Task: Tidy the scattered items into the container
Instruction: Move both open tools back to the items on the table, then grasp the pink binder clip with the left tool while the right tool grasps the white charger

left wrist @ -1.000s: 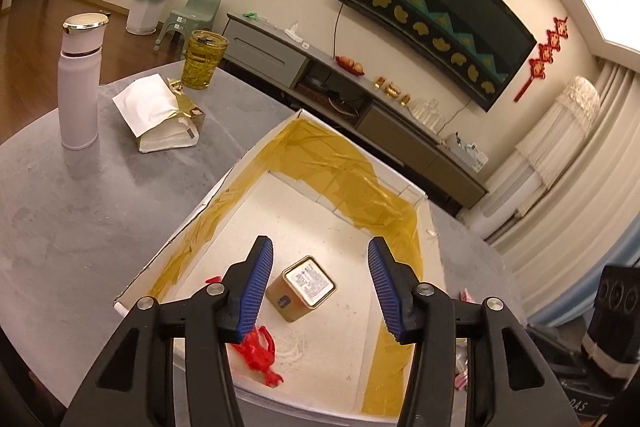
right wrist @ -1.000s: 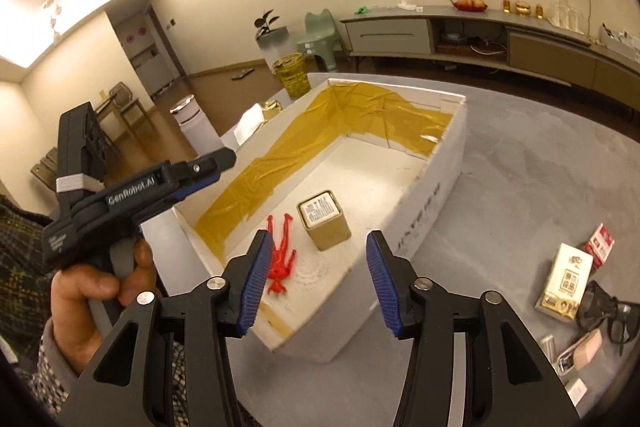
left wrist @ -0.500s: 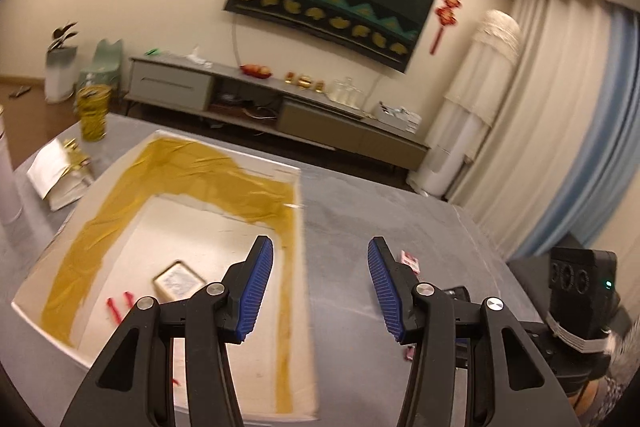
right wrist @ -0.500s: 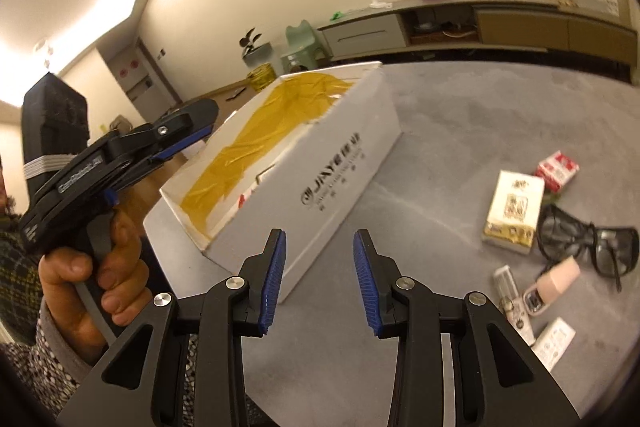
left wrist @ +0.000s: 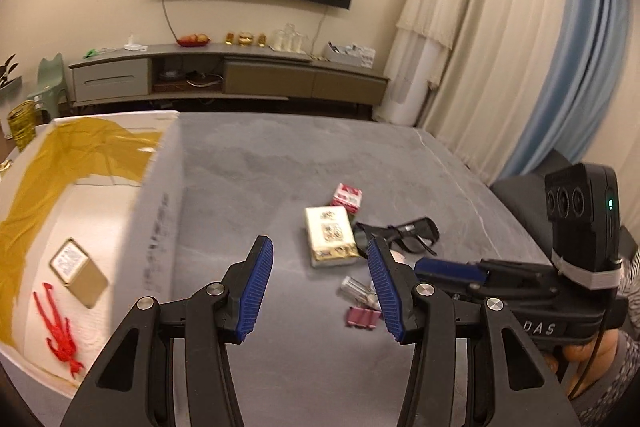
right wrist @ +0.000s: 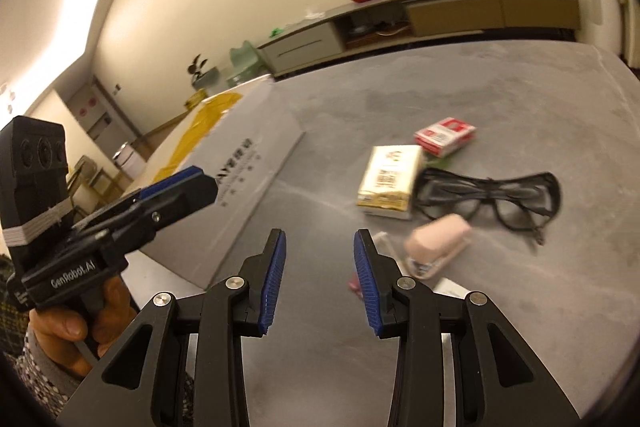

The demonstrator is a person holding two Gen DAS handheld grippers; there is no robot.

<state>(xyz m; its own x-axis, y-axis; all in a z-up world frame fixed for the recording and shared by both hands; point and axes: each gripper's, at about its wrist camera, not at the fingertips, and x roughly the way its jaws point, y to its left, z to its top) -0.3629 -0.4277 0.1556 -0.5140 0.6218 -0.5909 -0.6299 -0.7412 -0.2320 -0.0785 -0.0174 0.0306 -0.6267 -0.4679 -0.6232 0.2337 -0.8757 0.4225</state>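
Left wrist view: left gripper (left wrist: 320,287) held above grey table (left wrist: 280,167), jaws apart, nothing between them. To the left, white box (left wrist: 160,211) lined with yellow tape, holding one gold tin (left wrist: 78,273) and one red figure (left wrist: 60,333). Ahead on the table, one cream-and-gold packet (left wrist: 330,241), one red-and-white pack (left wrist: 347,195) just behind it, one pair of black glasses (left wrist: 404,233) beside the packet. Nearer, a clear tube (left wrist: 354,289) and a pink clip (left wrist: 362,318), both partly hidden by the right-hand finger (left wrist: 384,291).

Right wrist view: right gripper (right wrist: 320,283) also spread wide and empty, hovering short of the clutter. One pink bottle (right wrist: 438,241) lying just ahead to the right. Left gripper and its hand (right wrist: 80,327) alongside the box.
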